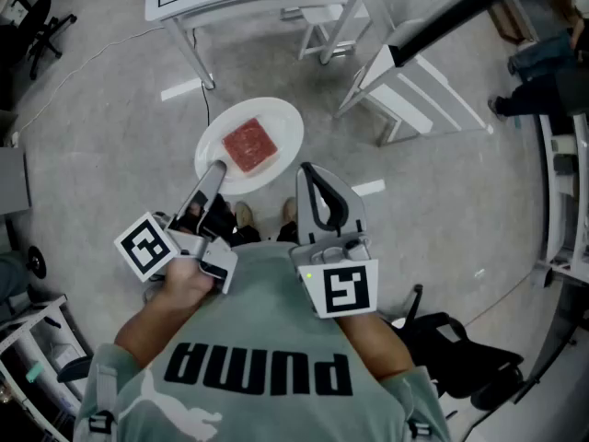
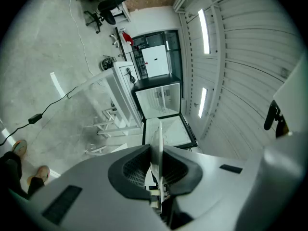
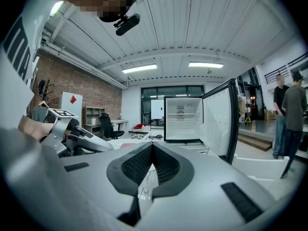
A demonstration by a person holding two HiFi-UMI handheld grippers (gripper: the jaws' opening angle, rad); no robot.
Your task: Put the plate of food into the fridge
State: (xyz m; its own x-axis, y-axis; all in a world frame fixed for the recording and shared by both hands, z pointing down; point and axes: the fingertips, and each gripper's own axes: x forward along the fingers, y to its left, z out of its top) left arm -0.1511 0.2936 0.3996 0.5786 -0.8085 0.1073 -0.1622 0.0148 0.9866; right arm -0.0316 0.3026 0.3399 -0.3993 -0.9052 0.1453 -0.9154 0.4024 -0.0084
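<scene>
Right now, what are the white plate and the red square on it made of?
The plate looks like white ceramic or hard plastic, smooth and evenly coloured; I can't tell which. The red square looks soft and matte, with mottled speckles, maybe meat or a pretend-food block.

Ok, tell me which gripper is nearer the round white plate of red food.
Left. The left gripper is clamped on the near rim of the round white plate; the right gripper, jaws together and empty, sits just off its right edge.

left gripper [image 1: 216, 168]: clamped on plate [image 1: 281, 122] rim; right gripper [image 1: 306, 169]: jaws together, empty, near level
</scene>
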